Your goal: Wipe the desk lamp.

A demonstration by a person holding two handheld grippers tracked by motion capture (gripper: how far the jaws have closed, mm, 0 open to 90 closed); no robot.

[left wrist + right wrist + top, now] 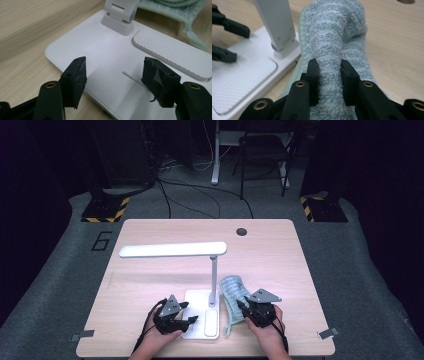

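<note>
Pinching a raised fold of the fluffy pale-green cloth [332, 42] between its two black jaws, the right gripper [329, 82] was closed on the fabric, which bulged up between the pads. In the high view the cloth [231, 292] lay on the wooden table [150, 280] near the front edge, right of centre, just beside the white base [196, 298] of the desk lamp [172, 250]. Its long axis ran from the front edge toward the back, so most of the cloth stretched away ahead of the right gripper [245, 309], which held it at the near end. One edge of the cloth sat close against the base [244, 72], by the foot of the lamp's stem [277, 25]; whether they touched could not be told.

The left gripper [113, 75] hovered over the front left part of the base [105, 57], jaws spread apart and holding nothing, with the ribbed pad [172, 53] off to one side. In the high view the left gripper [182, 316] sat at the base's left edge.

The right hand was clearly the nearer one to the cloth and already had it; any lift or drag would likely run along that long axis, and the stem beside it looked like the thing to steer clear of.
</note>
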